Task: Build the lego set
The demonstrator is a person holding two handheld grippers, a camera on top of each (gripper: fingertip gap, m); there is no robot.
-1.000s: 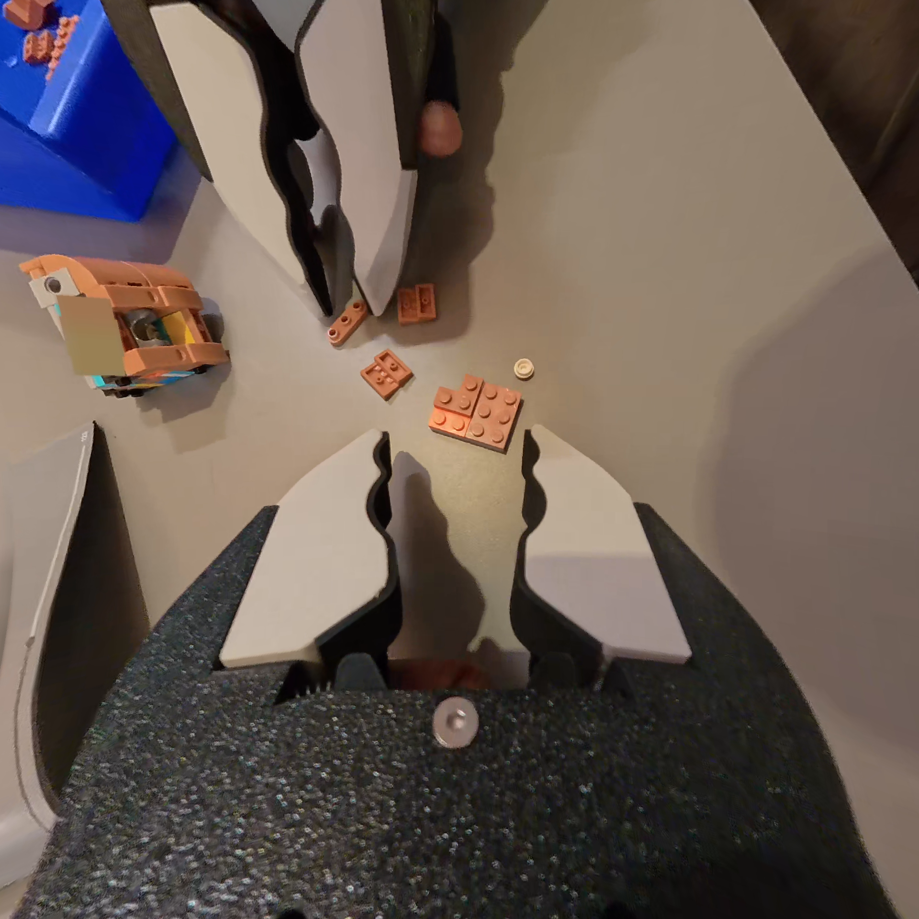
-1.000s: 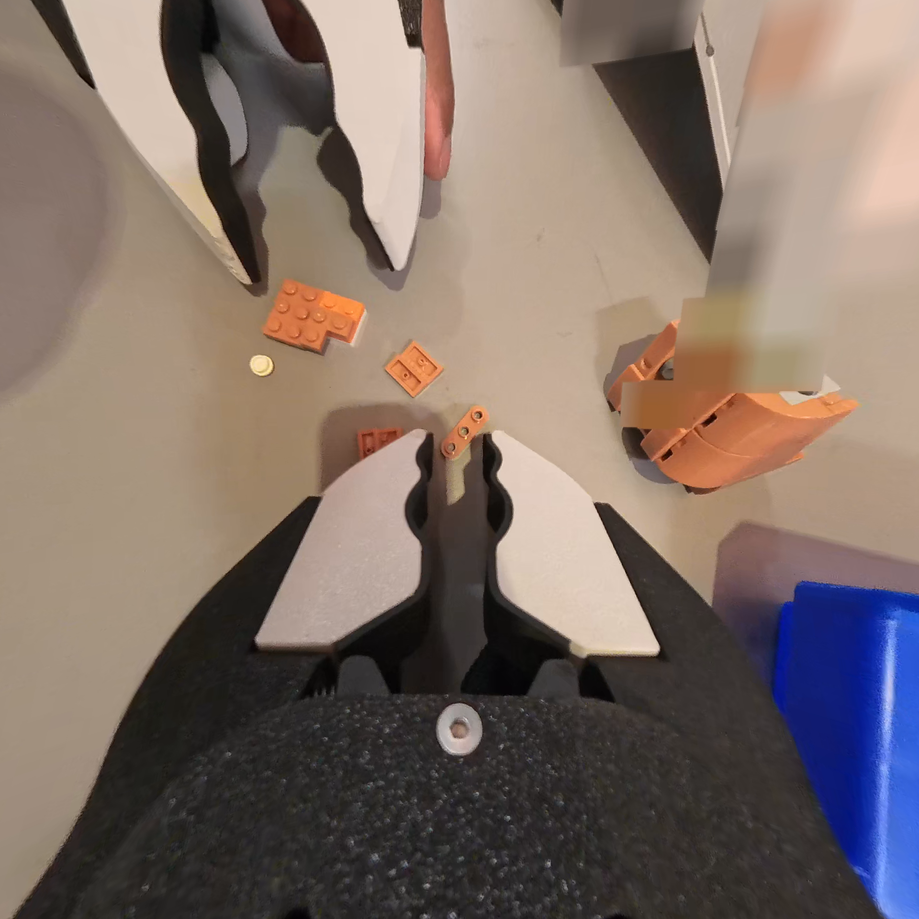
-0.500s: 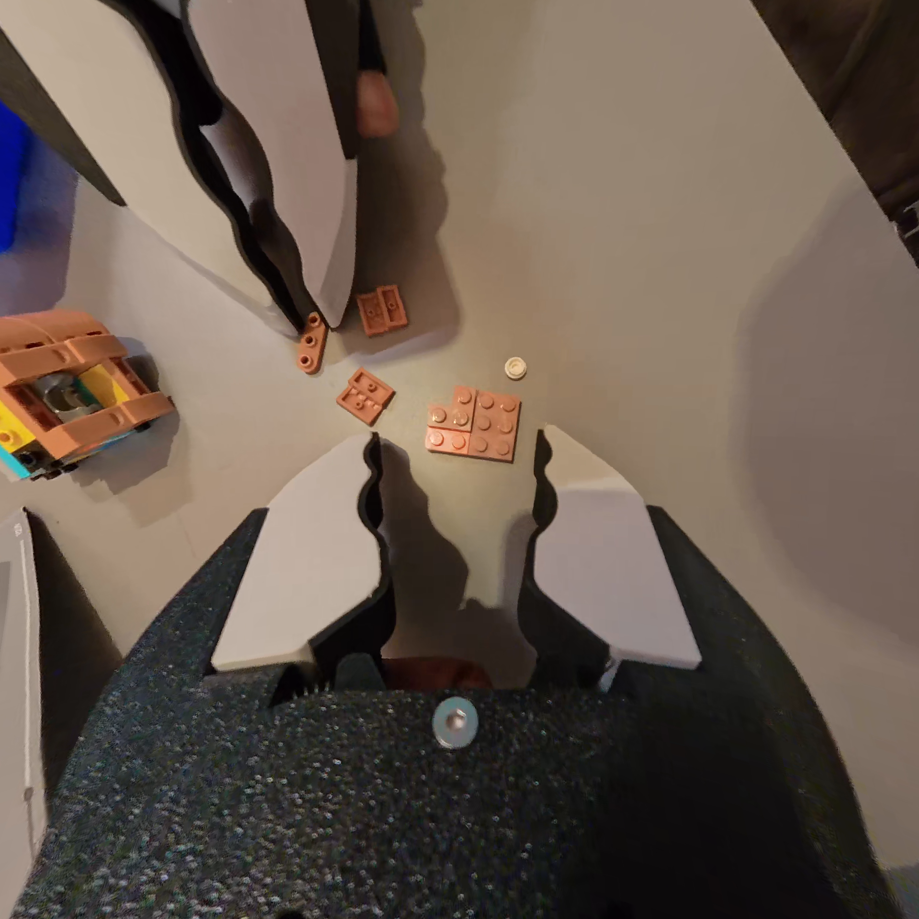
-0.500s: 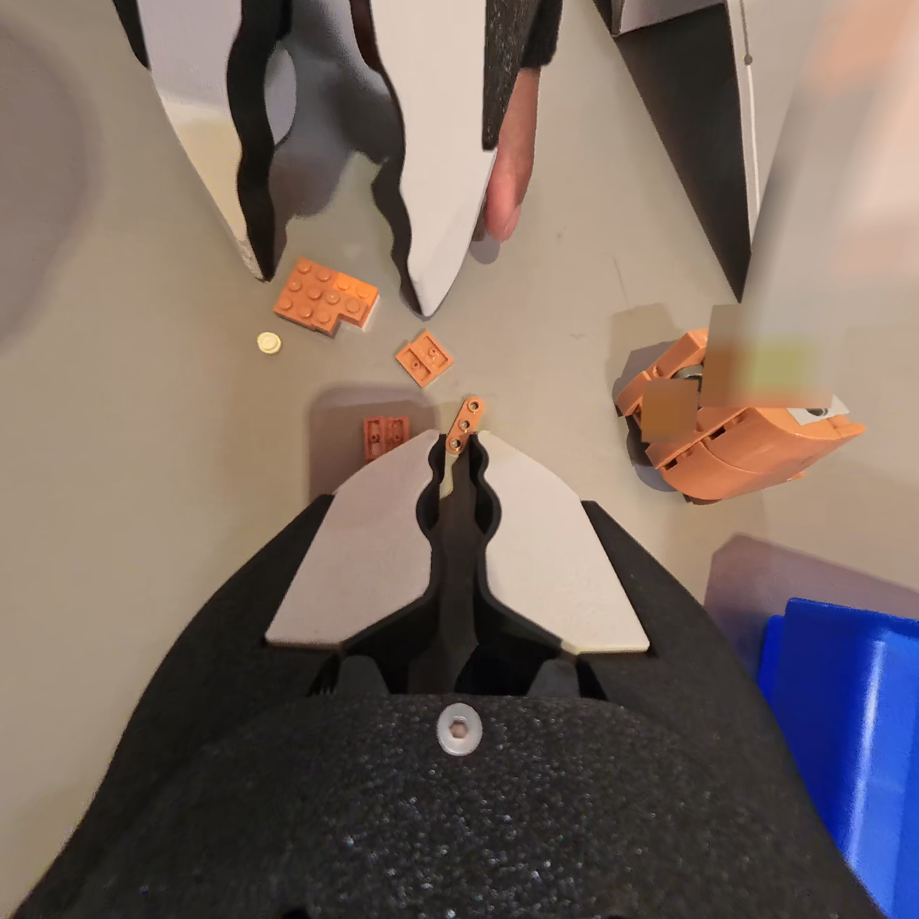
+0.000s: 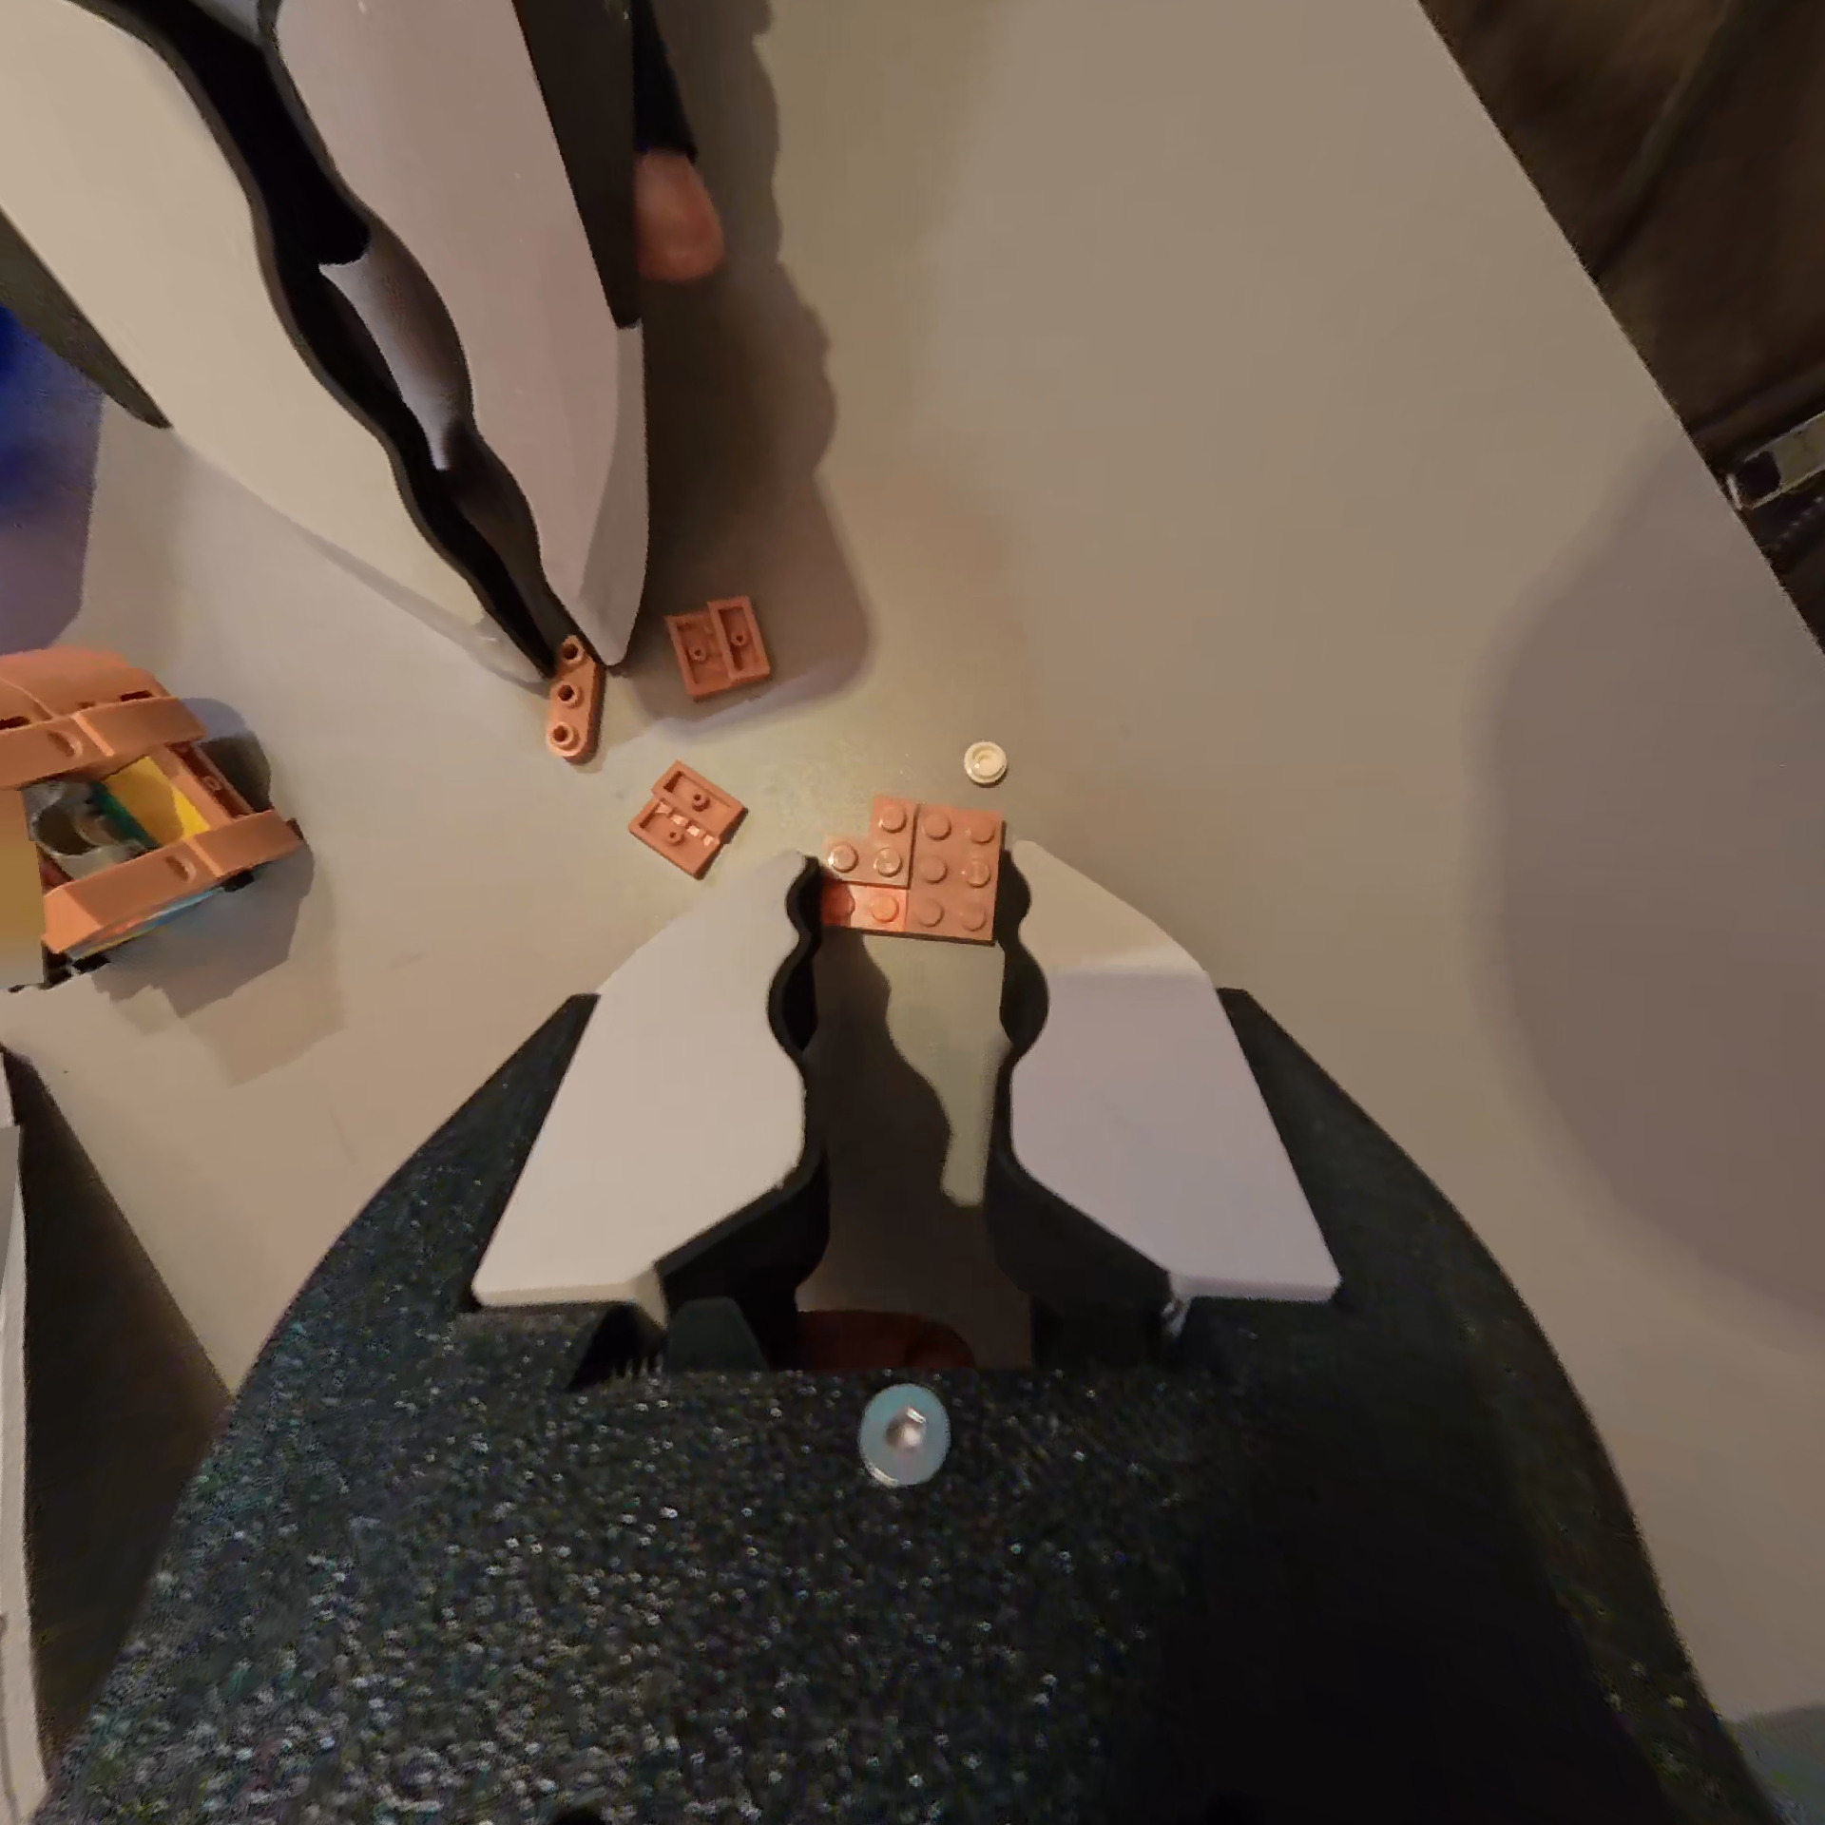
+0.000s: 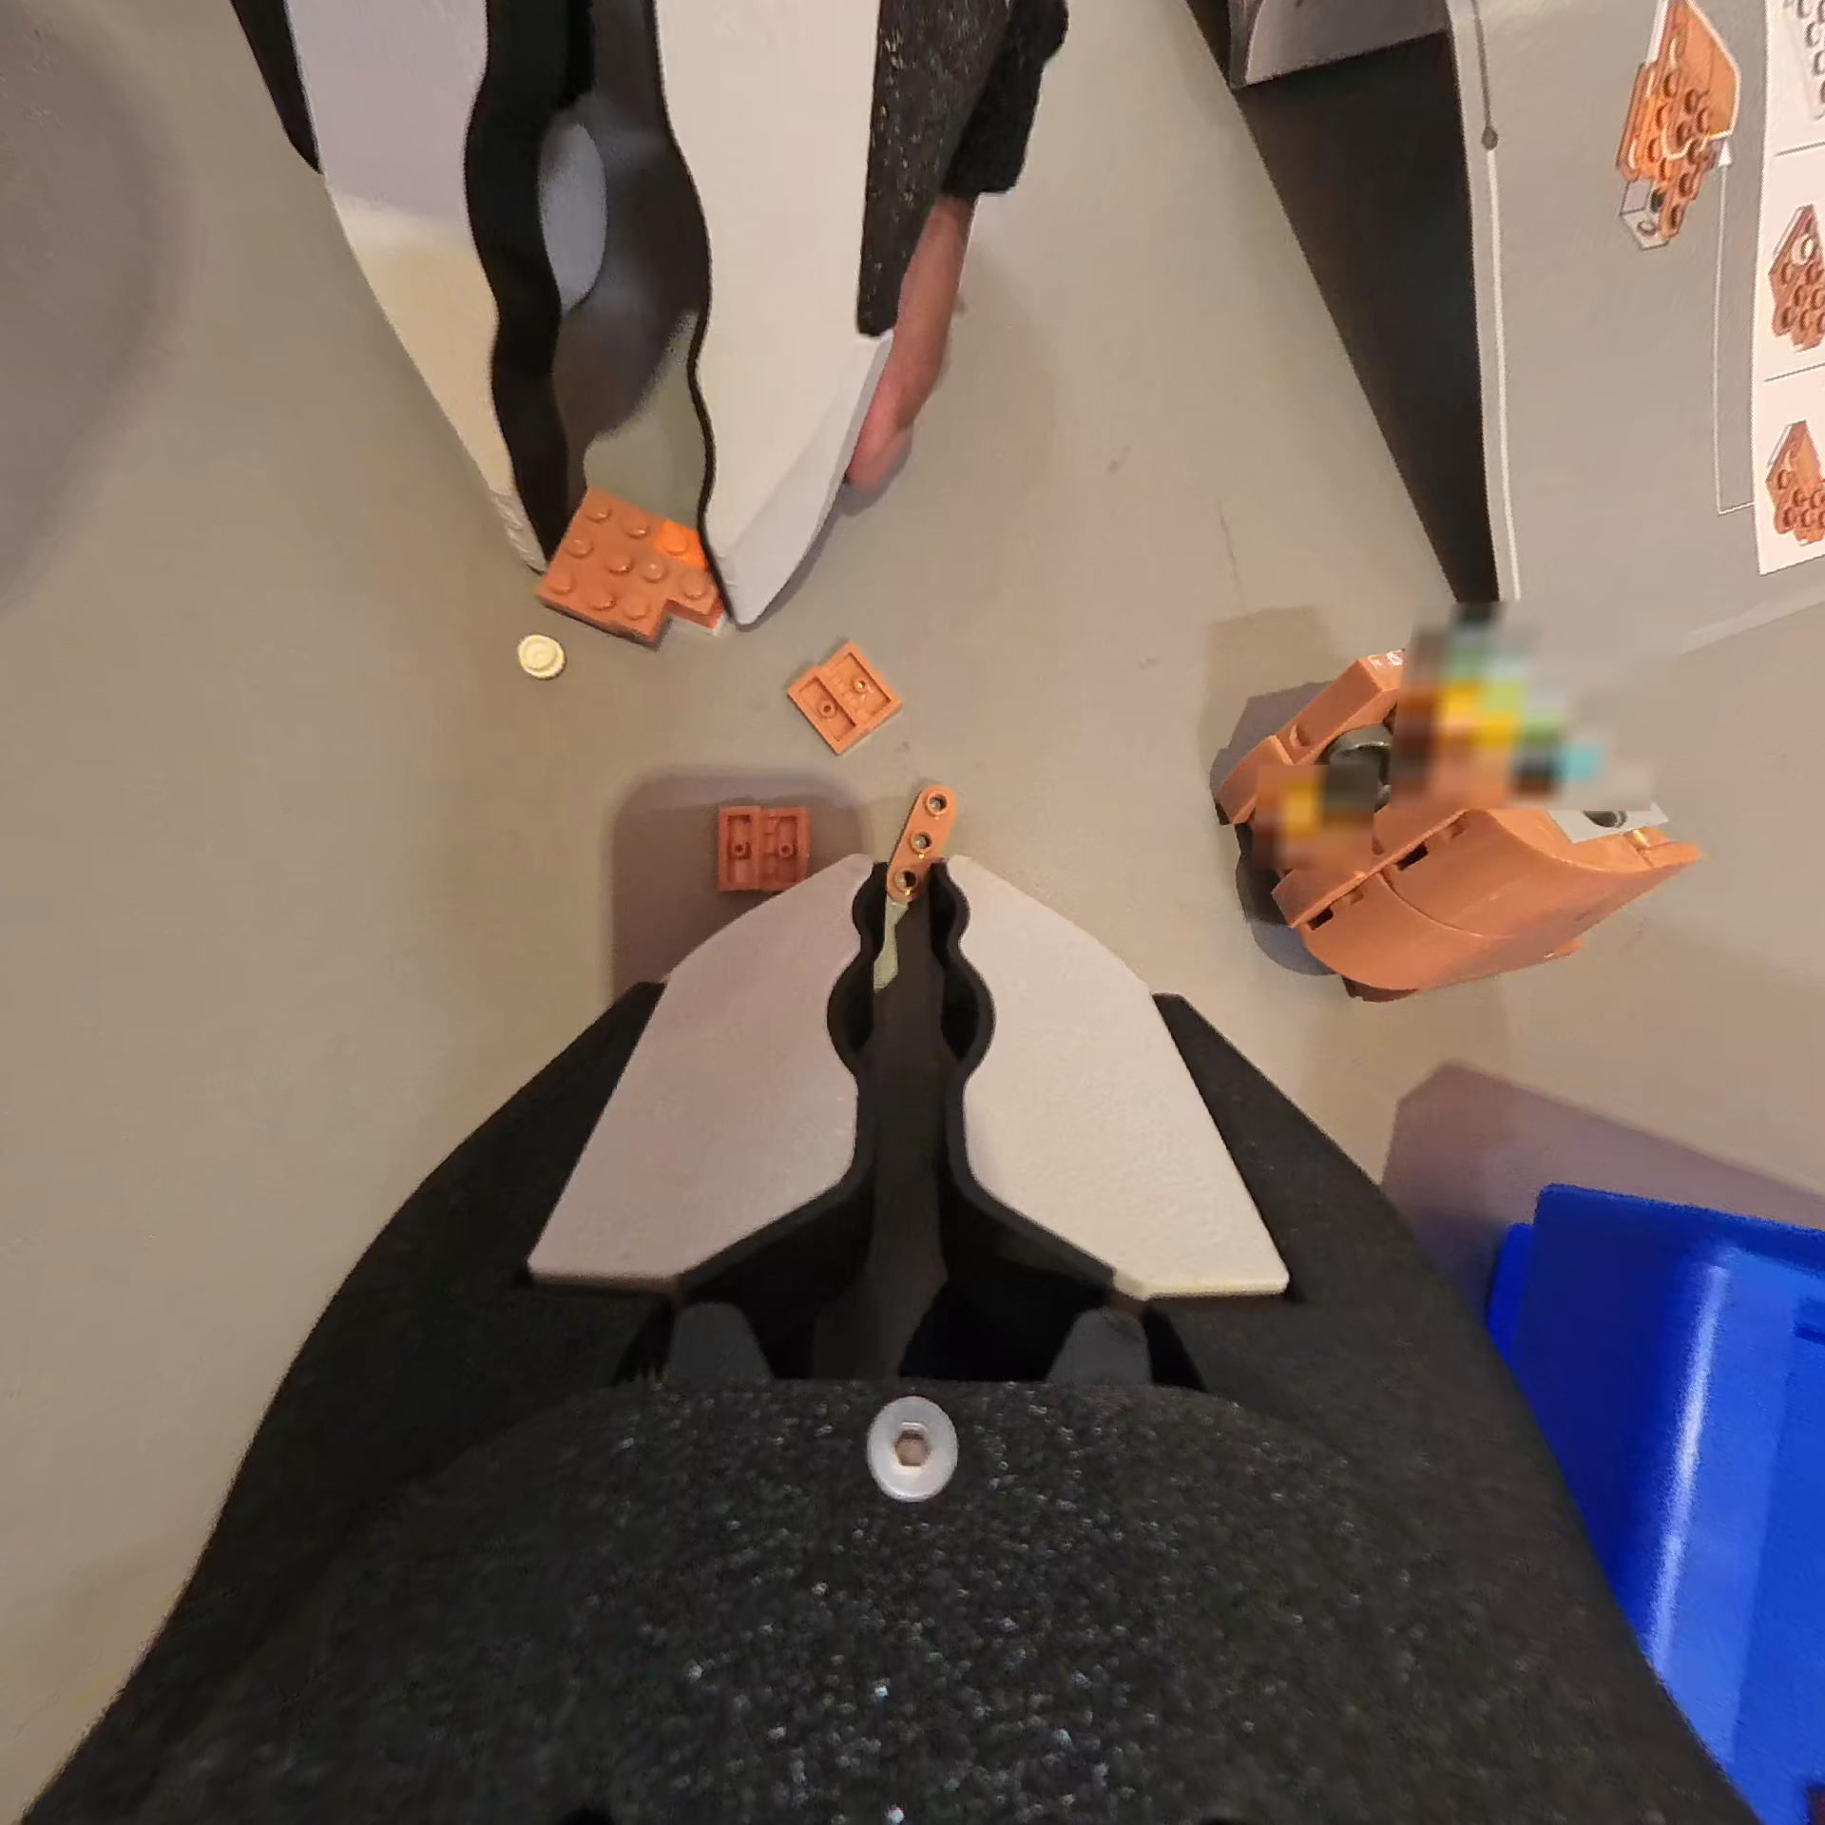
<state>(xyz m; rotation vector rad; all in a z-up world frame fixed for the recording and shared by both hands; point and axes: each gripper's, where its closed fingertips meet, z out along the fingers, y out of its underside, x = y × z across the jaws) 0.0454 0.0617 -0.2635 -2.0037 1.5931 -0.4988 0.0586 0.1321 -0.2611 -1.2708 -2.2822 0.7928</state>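
Observation:
An orange stepped plate assembly [image 5: 918, 874] lies on the grey table between the fingertips of my left gripper [image 5: 913, 859], which touch it on both sides; it also shows in the right wrist view [image 6: 617, 573]. My right gripper [image 6: 913, 874] is shut on one end of a small thin orange link plate [image 6: 923, 834], low at the table. In the left wrist view the right gripper [image 5: 578, 657] stands just beyond the link plate [image 5: 573, 706]. The partly built orange model [image 6: 1432, 889] sits off to the side.
Two small orange square plates [image 5: 718, 647] [image 5: 688, 818] and a cream round stud [image 5: 986, 762] lie between the grippers. A blue bin [image 6: 1679, 1432] stands near the right gripper. An instruction booklet [image 6: 1787, 296] lies beyond the model. The table edge [image 5: 1541, 326] runs along the right.
My left gripper moved forward and narrowed its fingers around the stepped plate. My right gripper closed from slightly open onto the end of the small link plate.

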